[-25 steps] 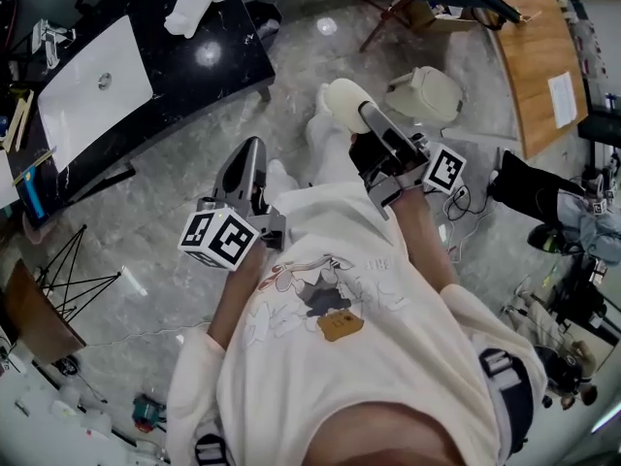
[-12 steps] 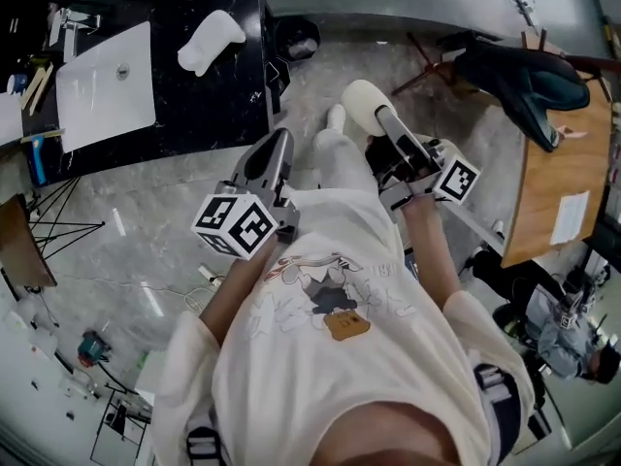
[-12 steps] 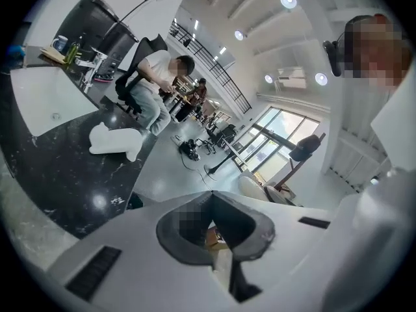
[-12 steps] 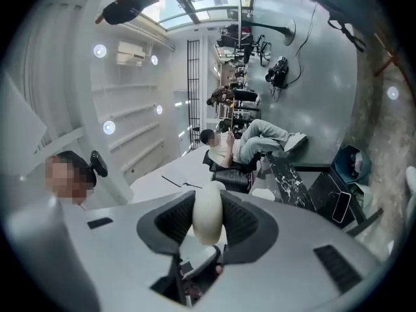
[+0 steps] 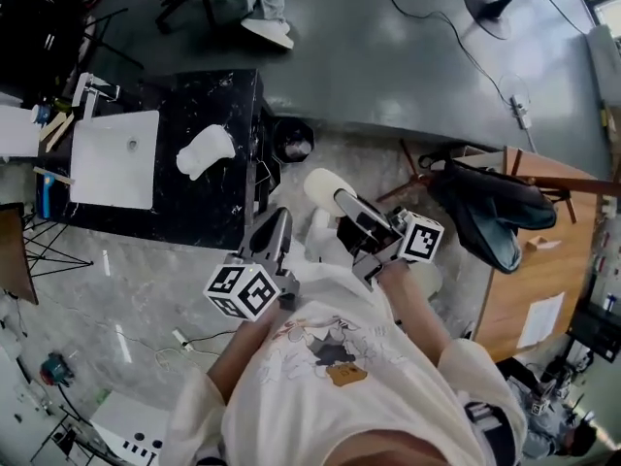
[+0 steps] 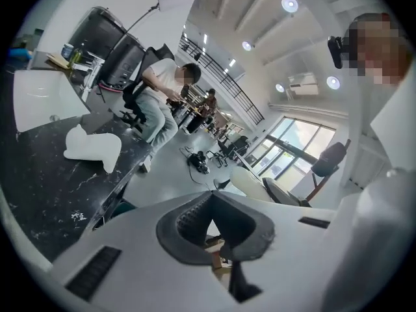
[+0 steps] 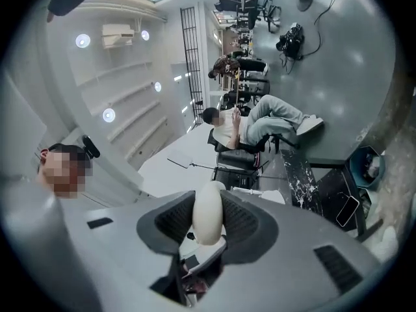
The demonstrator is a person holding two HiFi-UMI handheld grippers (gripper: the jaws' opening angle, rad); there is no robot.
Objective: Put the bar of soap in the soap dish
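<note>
Soap bar point(image 5: 325, 184): off-white, oval, held off the floor in the right claw point(image 5: 342, 200), in front of the person and not yet over the table point(image 5: 223, 202). In the right gripper view the bar stands edge-on between the ribbed pads, which press on its two broad faces; its rounded end projects beyond the claw tips. The left claw point(image 5: 277, 223) is closed with its tips together and carries nothing. From the bar, the black marbled table lies at 10 o'clock in the head view. On it, a white contoured piece point(image 5: 206, 151) is judged to be the soap dish, and a white basin point(image 5: 116, 158) sits at 9 o'clock of that piece, near but apart from it. Handling assessment: the bar appears rigid, light and smooth-skinned, so it should not deform under the pads, but its curved faces may let it squirt forward or pivot if pressure is uneven. The recommended hold is the present one, across the broad faces near mid-length, where the surface is flattest and the ribbing has most contact. Avoid gripping at the tapered ends or along the narrow edge. Keep the closing force steady during transport. For release, lower the bar until it rests in the dish before parting the pads, since a dropped bar could skid on the polished table.
</note>
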